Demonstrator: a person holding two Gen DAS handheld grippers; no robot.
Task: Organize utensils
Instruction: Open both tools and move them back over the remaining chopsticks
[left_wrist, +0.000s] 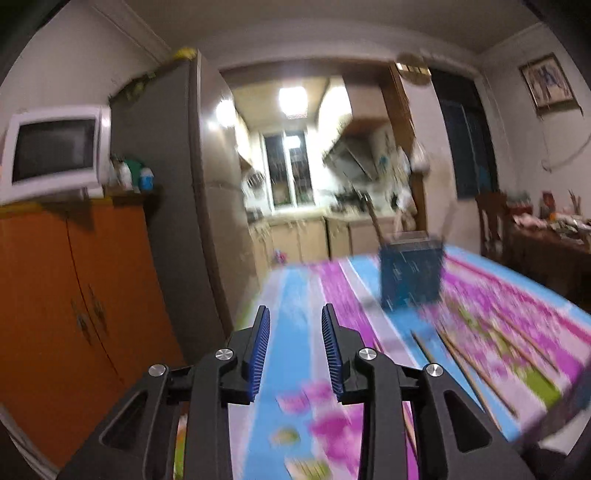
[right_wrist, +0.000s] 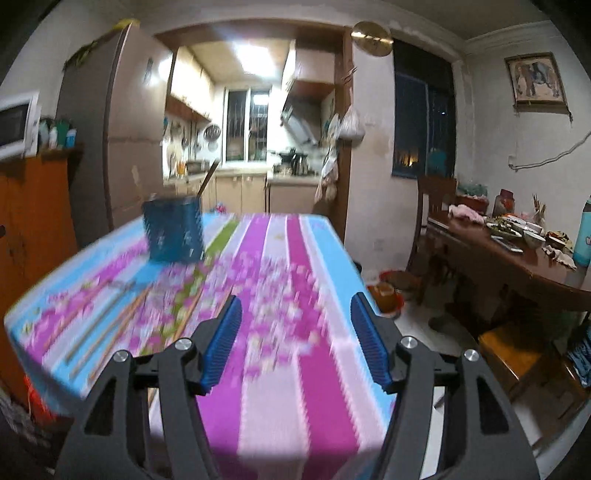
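A blue utensil holder stands on the flowered tablecloth, with one long handle sticking up out of it. It also shows in the right wrist view. Several wooden chopsticks lie loose on the cloth in front of the holder; they also show in the right wrist view. My left gripper is open and empty above the near left part of the table. My right gripper is open wide and empty above the table's middle, right of the chopsticks. Both views are blurred.
An orange cabinet with a microwave and a tall grey fridge stand left of the table. A dark wooden dining table with dishes and a chair stand to the right. A kitchen lies beyond.
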